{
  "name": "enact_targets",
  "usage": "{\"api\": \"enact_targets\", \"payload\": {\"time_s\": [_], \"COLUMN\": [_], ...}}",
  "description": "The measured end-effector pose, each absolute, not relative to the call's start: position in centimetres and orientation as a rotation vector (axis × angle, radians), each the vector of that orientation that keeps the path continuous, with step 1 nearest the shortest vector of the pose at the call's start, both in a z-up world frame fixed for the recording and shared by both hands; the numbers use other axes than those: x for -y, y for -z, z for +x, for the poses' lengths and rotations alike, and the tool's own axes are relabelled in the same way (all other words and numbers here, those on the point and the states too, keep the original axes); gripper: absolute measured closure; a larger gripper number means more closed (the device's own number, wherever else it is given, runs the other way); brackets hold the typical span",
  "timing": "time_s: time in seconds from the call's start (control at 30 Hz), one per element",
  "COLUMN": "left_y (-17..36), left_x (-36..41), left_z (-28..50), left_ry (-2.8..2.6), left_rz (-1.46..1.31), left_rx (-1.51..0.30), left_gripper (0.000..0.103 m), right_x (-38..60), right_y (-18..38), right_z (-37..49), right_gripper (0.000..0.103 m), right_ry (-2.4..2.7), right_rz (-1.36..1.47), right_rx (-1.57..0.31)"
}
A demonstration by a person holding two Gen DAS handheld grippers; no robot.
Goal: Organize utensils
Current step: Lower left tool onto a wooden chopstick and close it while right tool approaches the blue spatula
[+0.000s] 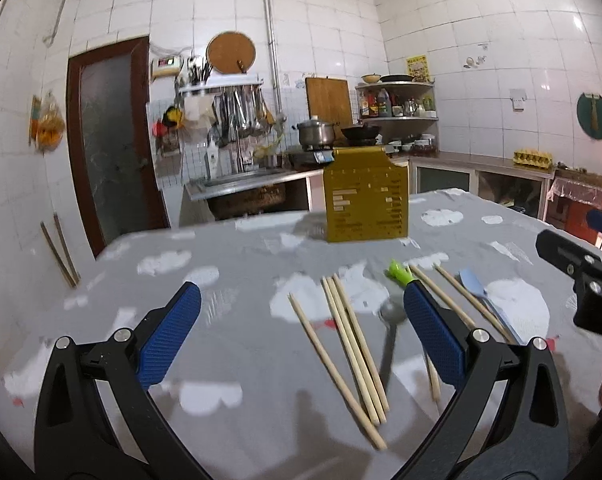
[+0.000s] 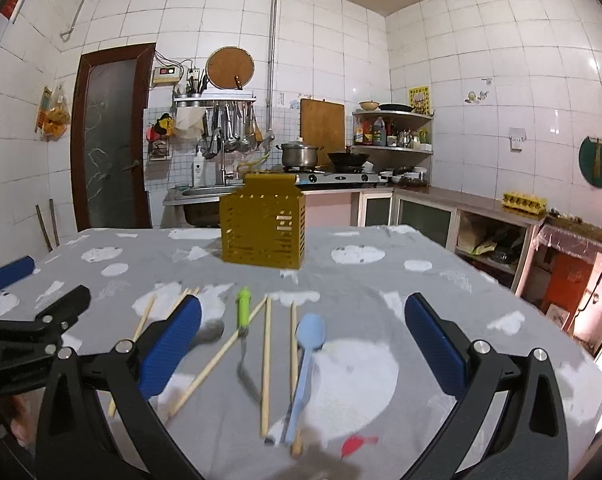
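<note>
A yellow slotted utensil holder (image 1: 365,196) (image 2: 263,224) stands upright at the far middle of the table. Several wooden chopsticks (image 1: 351,344) (image 2: 265,356) lie loose on the cloth in front of it. Among them lie a metal spoon (image 1: 391,320), a green-handled utensil (image 1: 399,272) (image 2: 243,308) and a light blue spoon (image 1: 477,288) (image 2: 307,352). My left gripper (image 1: 301,332) is open and empty above the chopsticks. My right gripper (image 2: 301,344) is open and empty above the blue spoon.
The table (image 2: 441,280) has a grey cloth with white patches. Its right edge drops off near a counter with cupboards (image 2: 481,216). Behind the table are a sink (image 2: 205,196), a stove with pots (image 2: 325,164) and a door (image 2: 109,140).
</note>
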State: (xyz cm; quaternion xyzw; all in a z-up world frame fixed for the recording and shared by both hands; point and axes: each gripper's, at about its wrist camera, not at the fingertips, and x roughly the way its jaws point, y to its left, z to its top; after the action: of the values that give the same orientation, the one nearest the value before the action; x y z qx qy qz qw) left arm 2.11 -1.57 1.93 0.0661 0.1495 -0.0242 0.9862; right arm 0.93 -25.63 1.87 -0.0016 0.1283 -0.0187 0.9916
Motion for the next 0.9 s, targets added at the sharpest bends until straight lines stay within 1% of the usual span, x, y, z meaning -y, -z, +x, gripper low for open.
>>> {"api": "enact_targets", "payload": {"time_s": [0.23,0.4,0.5,0.67,0.73,0.77,0.8,0.9], "left_y": [-4.9,-5.6,-4.8,-2.2,-0.9,-0.2,0.4,1.7], "left_x": [0.7,0.1,0.2,0.0,-0.4,-0.5,-0.5,-0.9], "left_z": [7.9,13.0,15.8,18.9,19.6,19.9,20.1,20.7], "left_ry": [0.096,0.093,0.073,0.051,0.043,0.032,0.025,0.02], "left_rz": [0.078,0.005,-0.003,-0.016,-0.028,-0.024,-0.02,-0.017], "left_rx": [-0.392,-0.481,-0.543,-0.649,-0.679,-0.688,-0.698,-0.73], "left_gripper": [0.005,0.005,0.005,0.005,0.005,0.005,0.005,0.005], "right_x": [25.8,25.6,26.2,27.6,28.2,28.3,28.5,28.2], "right_y": [-4.4,-4.9,-3.7,0.6,2.1,2.6,3.3,4.4], "right_z": [5.7,9.6,12.1,15.8,16.6,16.9,17.2,17.6], "right_gripper": [0.004,0.004,0.004,0.005,0.01,0.016,0.018,0.018], "right_ry": [0.031,0.065,0.081,0.126,0.12,0.121,0.124,0.144], "right_rz": [-0.043,-0.083,-0.063,-0.028,0.004,0.014,0.019,-0.004], "right_rx": [-0.301,-0.339,-0.419,-0.553,-0.602,-0.62,-0.64,-0.662]}}
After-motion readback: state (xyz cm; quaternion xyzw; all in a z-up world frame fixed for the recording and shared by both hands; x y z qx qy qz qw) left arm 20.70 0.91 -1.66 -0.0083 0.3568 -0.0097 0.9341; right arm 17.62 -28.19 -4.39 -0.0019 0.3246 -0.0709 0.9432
